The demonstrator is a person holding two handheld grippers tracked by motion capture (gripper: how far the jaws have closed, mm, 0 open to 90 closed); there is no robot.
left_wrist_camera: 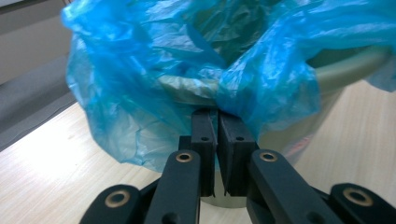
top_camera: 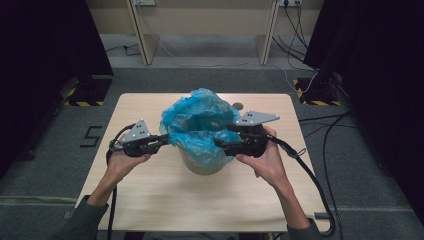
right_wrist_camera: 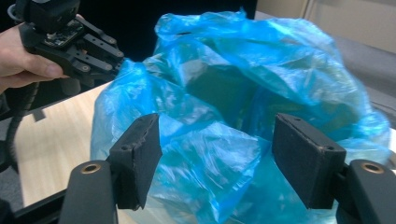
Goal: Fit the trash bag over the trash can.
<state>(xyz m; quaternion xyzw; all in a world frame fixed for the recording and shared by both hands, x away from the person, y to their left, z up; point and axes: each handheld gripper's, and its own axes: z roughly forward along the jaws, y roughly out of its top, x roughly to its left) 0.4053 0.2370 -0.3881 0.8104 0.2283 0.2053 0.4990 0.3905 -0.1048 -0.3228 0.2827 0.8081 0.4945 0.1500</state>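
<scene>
A pale bin (top_camera: pixel 202 166) stands mid-table, lined with a crumpled blue plastic bag (top_camera: pixel 200 117) that puffs up above its rim. My left gripper (top_camera: pixel 167 137) comes in from the left, shut on the bag's edge. In the left gripper view the jaws (left_wrist_camera: pixel 217 114) pinch a fold of the bag (left_wrist_camera: pixel 140 93) just outside the bin's rim (left_wrist_camera: pixel 345 70). My right gripper (top_camera: pixel 224 135) is at the bag's right side, open. In the right gripper view its pads (right_wrist_camera: pixel 217 144) stand wide apart with loose bag film (right_wrist_camera: pixel 261 60) in front of them, not pressed. The left gripper (right_wrist_camera: pixel 119 63) shows beyond.
The wooden table (top_camera: pixel 150 190) has bare room in front of and beside the bin. A small dark round thing (top_camera: pixel 237 105) lies behind the bag. Cables trail from both grippers and over the grey floor; black curtains flank the table.
</scene>
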